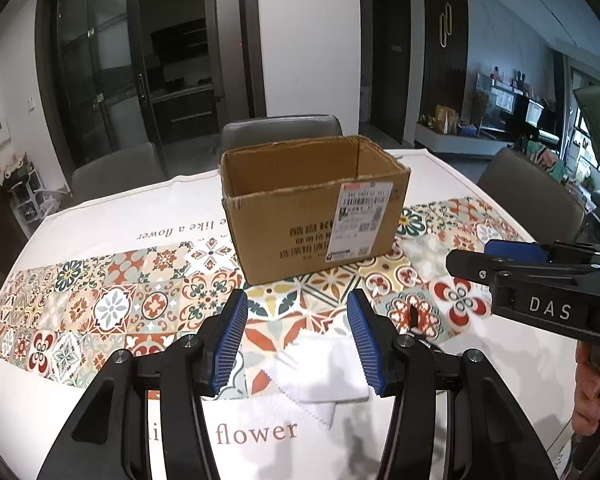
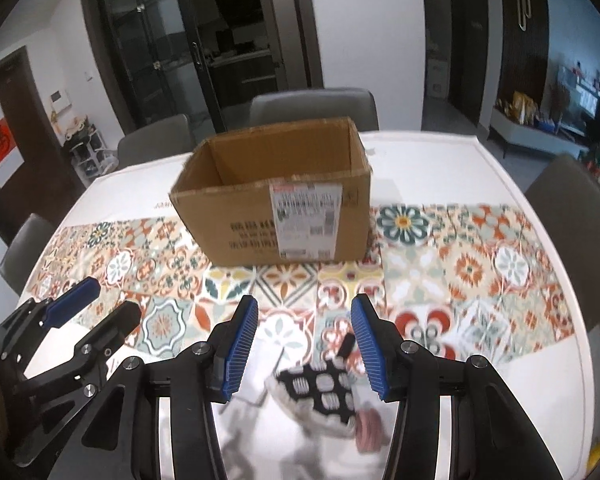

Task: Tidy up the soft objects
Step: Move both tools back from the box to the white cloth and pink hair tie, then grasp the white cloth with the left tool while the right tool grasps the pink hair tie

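An open brown cardboard box (image 1: 312, 208) (image 2: 276, 208) stands on the table, with a shipping label on its near side. In the left wrist view a folded white cloth (image 1: 324, 372) lies on the tablecloth just below and between the blue pads of my left gripper (image 1: 298, 312), which is open and above it. The right wrist view shows a black-and-white patterned soft item (image 2: 324, 392) with a pink part (image 2: 366, 428), blurred, lying under my right gripper (image 2: 304, 320), also open with nothing between its pads. Each gripper appears at the edge of the other's view (image 1: 500, 258) (image 2: 96, 300).
A white tablecloth with a band of coloured tile pattern (image 1: 112, 304) (image 2: 472, 264) covers the round table. Grey chairs (image 1: 280, 130) (image 2: 312, 106) stand around the far side. A hand (image 1: 588, 392) holds the right gripper's handle.
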`<state>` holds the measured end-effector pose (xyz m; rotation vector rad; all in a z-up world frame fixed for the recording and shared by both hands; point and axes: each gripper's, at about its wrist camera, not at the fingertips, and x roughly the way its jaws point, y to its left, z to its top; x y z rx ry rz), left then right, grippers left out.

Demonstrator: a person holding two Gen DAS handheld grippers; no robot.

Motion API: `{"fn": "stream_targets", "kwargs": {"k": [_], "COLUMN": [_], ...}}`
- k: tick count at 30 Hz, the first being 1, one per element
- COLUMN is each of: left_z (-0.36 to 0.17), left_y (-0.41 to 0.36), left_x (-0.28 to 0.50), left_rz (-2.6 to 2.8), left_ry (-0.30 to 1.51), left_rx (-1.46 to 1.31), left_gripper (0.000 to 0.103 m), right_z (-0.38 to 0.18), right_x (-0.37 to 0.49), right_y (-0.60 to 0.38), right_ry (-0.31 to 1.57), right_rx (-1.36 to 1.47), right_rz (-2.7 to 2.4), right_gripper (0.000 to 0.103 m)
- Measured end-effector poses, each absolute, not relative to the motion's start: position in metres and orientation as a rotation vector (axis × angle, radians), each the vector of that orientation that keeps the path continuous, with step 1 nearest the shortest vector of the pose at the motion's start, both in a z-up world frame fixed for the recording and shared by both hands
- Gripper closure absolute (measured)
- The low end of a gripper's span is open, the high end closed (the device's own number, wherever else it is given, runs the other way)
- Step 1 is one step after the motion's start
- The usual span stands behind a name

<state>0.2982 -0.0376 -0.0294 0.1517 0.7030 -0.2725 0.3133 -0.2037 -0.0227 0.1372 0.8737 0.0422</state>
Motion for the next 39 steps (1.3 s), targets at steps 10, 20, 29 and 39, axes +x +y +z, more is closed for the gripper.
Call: {"fn": "stream_targets", "kwargs": {"k": [10, 20, 29, 39], "left_z": [-0.049, -0.075, -0.1, -0.13], "left_y": [-0.04, -0.046, -0.055, -0.063], "left_x": [0.279, 0.27, 0.27, 0.278], "left_rz": [-0.295, -0.331, -0.374, -0.387], "left_ry": [0.724, 0.768, 0.814, 0.847], "left_rx": [0.189, 0.214, 0.243, 0.265], "left_gripper": [0.052, 0.052, 0.051, 0.051], "right_z": [-0.05, -0.075, -0.099, -0.127], "right_x": [0.291, 0.266, 0.25, 0.242], "right_y": [-0.209, -0.217, -0.229, -0.232], "right_ry": [0.93, 0.97, 1.026, 1.104], "right_rx": [0.2, 0.216, 0.29, 0.301], "right_rz": [-0.022, -0.123, -0.191, -0.237], "right_gripper": [0.053, 0.053, 0.053, 0.053]}}
